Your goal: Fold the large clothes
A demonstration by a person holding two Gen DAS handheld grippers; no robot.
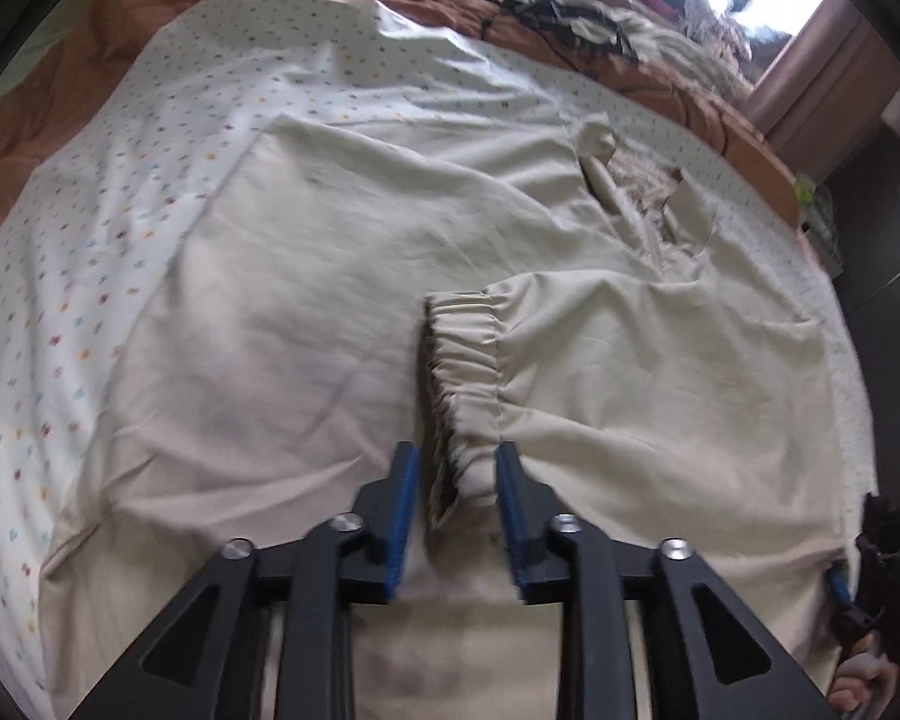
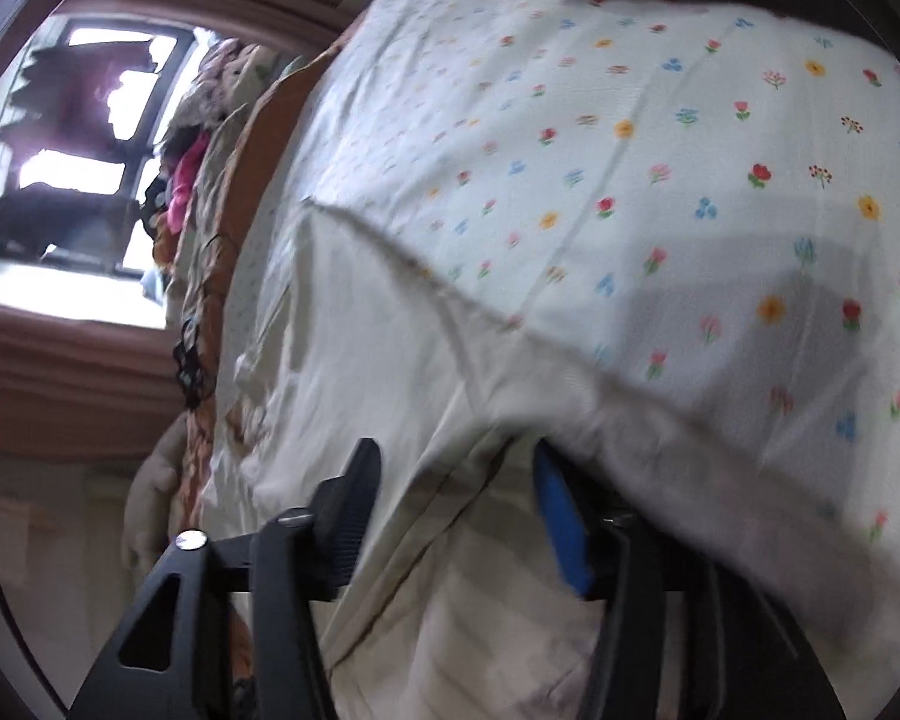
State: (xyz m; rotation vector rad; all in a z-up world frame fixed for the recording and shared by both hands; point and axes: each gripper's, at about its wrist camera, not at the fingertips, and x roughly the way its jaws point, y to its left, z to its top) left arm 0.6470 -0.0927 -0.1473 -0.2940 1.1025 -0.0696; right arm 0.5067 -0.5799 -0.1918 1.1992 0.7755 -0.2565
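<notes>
A large beige jacket (image 1: 306,312) lies spread on the flowered sheet (image 1: 78,300). One sleeve is folded across its body, with the elastic cuff (image 1: 462,360) pointing at me. My left gripper (image 1: 457,456) is open, with the lower end of the cuff between its blue pads, and the pads stand apart from the cloth. My right gripper (image 2: 456,468) is at the jacket's edge (image 2: 390,420), and cloth drapes between its fingers and over the right one. Its jaws stand wide apart. It also shows at the far right of the left wrist view (image 1: 840,591).
An orange quilt (image 1: 168,6) runs along the far side of the bed, with piled clothes (image 1: 606,18) on it. A window (image 2: 78,138) and brown curtains lie beyond. The flowered sheet (image 2: 660,150) stretches right of the jacket.
</notes>
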